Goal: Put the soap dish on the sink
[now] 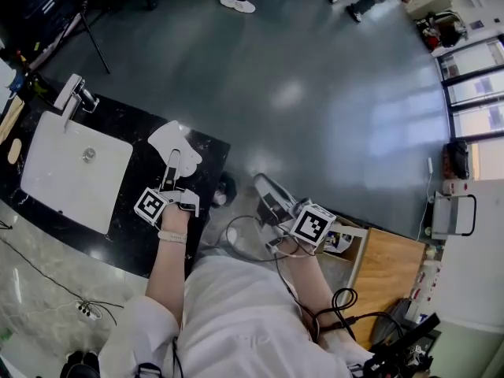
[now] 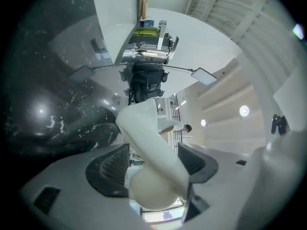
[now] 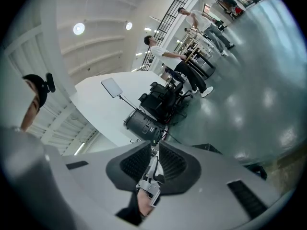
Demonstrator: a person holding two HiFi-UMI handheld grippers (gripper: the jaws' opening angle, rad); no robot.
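The white soap dish (image 1: 172,138) lies on the black marble counter (image 1: 134,231), just right of the white sink (image 1: 47,187). My left gripper (image 1: 173,162) reaches to the dish's near edge. In the left gripper view the soap dish (image 2: 148,138) runs between the jaws of the left gripper (image 2: 153,161). It lies against the right pad (image 2: 195,161), while a gap shows at the left pad (image 2: 112,169), so the jaws stand open around it. My right gripper (image 1: 269,197) hangs over the floor beside the counter; the right gripper (image 3: 154,159) is shut and holds nothing.
A chrome faucet (image 1: 75,94) stands at the sink's far end, with the drain (image 1: 89,154) in the basin. A wooden table (image 1: 390,278) with cables is at the right. People's feet (image 1: 236,4) stand far off on the grey floor.
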